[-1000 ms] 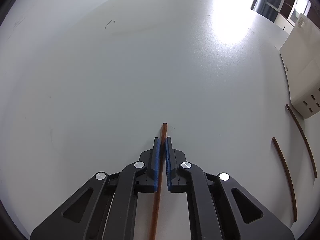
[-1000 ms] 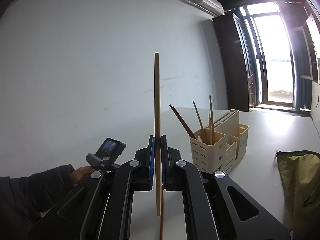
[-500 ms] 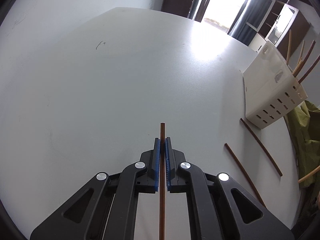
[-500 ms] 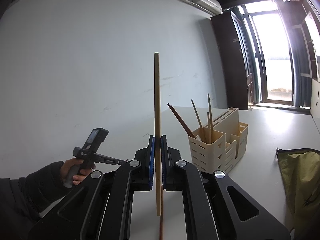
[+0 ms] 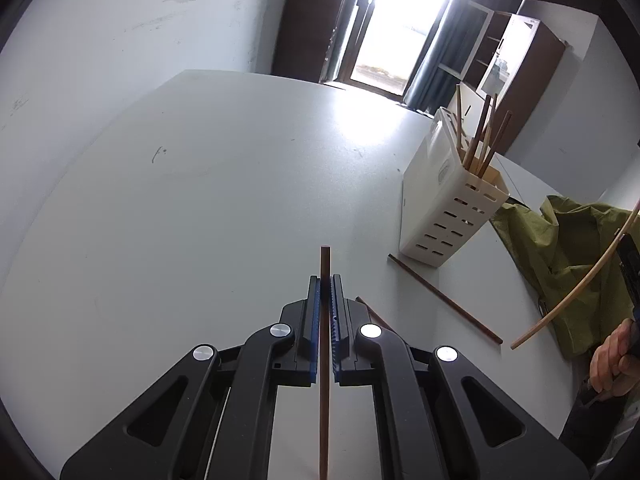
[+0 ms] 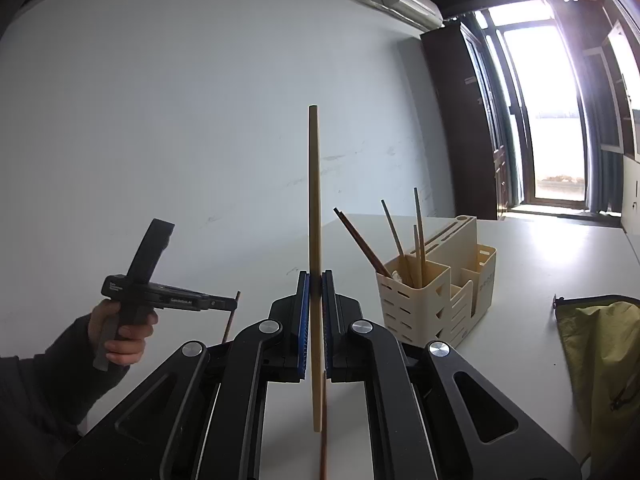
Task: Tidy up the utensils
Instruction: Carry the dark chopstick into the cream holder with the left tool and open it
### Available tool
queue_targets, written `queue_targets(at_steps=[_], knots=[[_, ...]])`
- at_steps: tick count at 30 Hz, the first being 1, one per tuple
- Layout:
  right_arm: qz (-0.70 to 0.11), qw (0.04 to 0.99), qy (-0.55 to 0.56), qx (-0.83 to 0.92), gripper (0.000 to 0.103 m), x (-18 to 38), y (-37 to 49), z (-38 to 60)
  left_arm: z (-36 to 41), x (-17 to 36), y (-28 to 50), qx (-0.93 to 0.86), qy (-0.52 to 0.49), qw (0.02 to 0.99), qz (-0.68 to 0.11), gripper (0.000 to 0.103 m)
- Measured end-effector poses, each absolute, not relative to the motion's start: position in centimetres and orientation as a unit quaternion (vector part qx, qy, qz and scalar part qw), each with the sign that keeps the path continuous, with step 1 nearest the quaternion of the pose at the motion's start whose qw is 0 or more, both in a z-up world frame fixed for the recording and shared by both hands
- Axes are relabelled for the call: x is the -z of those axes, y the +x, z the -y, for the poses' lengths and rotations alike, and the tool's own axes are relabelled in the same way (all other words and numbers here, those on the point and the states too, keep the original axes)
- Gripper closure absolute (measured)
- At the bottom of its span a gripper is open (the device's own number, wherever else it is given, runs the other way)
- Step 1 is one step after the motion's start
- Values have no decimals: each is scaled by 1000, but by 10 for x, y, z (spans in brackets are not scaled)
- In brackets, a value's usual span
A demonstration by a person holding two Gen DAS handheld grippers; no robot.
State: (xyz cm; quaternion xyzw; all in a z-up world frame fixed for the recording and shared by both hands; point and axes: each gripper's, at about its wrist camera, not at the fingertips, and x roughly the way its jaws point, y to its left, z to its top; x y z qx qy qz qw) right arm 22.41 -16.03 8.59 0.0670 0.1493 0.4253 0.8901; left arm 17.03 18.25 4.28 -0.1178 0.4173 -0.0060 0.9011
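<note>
Right wrist: right gripper [image 6: 314,280] pinches pale chopstick [image 6: 314,200] pointing straight up.

A pale grey worktop [image 5: 208,184] carries a cream slotted utensil caddy [image 5: 444,208] at two o'clock, two dark chopsticks [image 5: 444,298] lying flat near its base, and an olive-green bag [image 5: 560,248] at three o'clock.

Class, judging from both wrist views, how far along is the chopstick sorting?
Done: several chopsticks stand in the holder.
In hand: left claw grips a dark chopstick; right claw grips a pale chopstick.
Left: two loose dark sticks on the table.
</note>
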Motion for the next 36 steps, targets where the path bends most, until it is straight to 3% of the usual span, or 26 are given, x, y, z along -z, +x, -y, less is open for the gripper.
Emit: queue_targets(at_steps=[22, 36], knots=[[-149, 889, 65, -429, 96, -85, 224, 155, -167, -85, 146, 33, -100, 921, -375, 99], [-177, 861, 32, -477, 96, -56, 219, 93, -157, -90, 141, 43, -96, 925, -366, 99]])
